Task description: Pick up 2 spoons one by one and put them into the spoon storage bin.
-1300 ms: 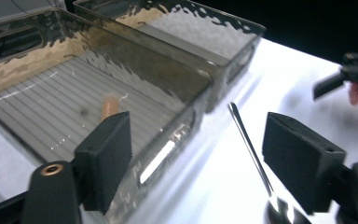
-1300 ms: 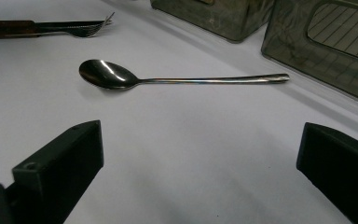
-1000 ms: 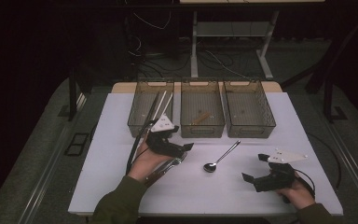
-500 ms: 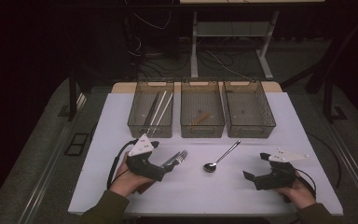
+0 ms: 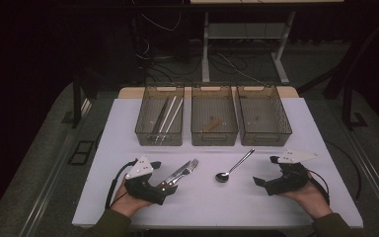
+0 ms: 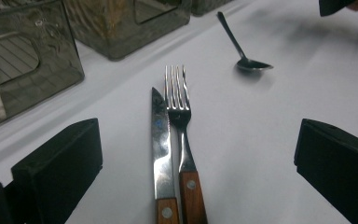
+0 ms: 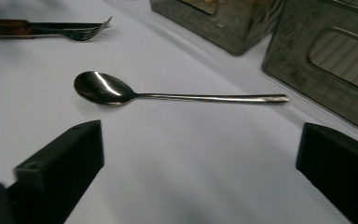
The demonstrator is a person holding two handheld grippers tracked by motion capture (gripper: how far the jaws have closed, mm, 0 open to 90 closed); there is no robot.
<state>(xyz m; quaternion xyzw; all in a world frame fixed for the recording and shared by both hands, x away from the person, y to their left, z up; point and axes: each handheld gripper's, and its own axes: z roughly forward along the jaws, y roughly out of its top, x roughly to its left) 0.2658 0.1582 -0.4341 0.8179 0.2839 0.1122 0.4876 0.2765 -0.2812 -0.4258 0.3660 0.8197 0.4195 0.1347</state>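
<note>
Left gripper (image 5: pixel 165 190) is sitting with jaws spread wide, released, the wood-handled knife (image 6: pixel 161 149) and fork (image 6: pixel 182 135) lying side by side on the white table (image 5: pixel 256 207) between them, lined up for a pickup. Right gripper (image 5: pixel 262 183) is resting open too, aiming at the spoon (image 7: pixel 121 92), likely waiting to sort into the mesh bins (image 5: pixel 214 133).

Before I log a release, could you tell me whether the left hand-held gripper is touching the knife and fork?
Apart. In the left gripper view, the knife and fork lie on the table with bare surface between them and each jaw of the open left hand-held gripper.
</note>
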